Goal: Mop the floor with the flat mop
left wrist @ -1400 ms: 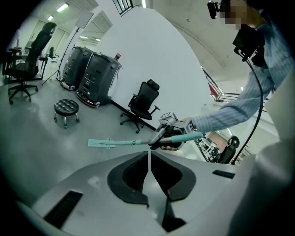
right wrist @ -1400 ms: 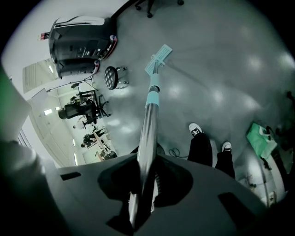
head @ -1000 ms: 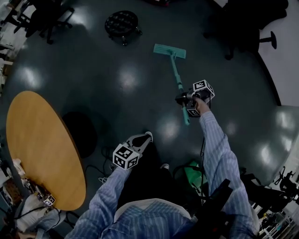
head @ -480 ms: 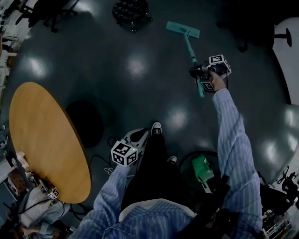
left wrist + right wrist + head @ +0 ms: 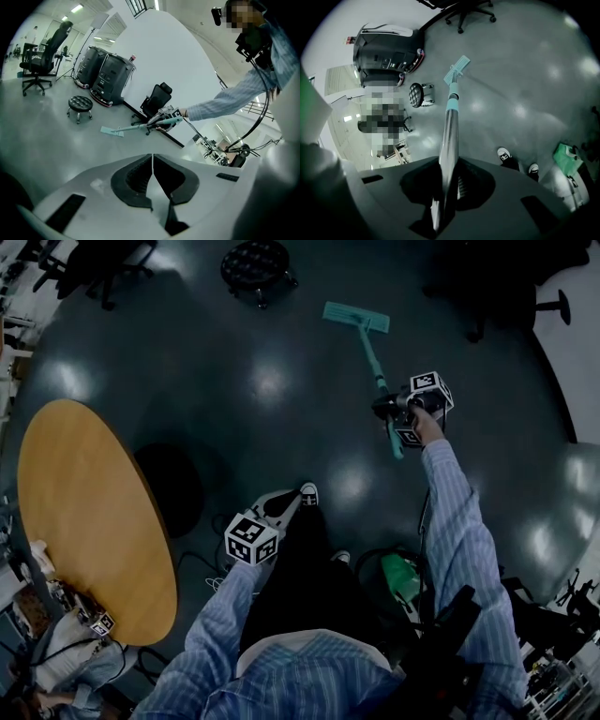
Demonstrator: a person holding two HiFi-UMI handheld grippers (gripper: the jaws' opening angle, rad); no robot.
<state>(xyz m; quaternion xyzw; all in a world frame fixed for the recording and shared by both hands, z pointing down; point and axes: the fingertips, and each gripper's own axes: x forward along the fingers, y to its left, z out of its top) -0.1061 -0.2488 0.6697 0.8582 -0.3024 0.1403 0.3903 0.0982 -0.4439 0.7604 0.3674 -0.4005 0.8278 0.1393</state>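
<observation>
Right claw (image 5: 386, 409): clenched on flat mop (image 5: 367, 343), its head on floor (image 5: 234, 427), one o'clock. Left claw (image 5: 152, 171): closed, empty. Mopping unfinished, I judge.

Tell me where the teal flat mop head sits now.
In the head view, the teal flat mop head lies on the dark floor, upper right of centre, right of the black round stool and ahead of the right tool clamping its handle.

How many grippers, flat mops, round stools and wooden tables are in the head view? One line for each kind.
Grippers with marker cubes: 2, left gripper and right gripper
Teal flat mop: 1
Black round stool: 1
Oval wooden table: 1
Total: 5
</observation>
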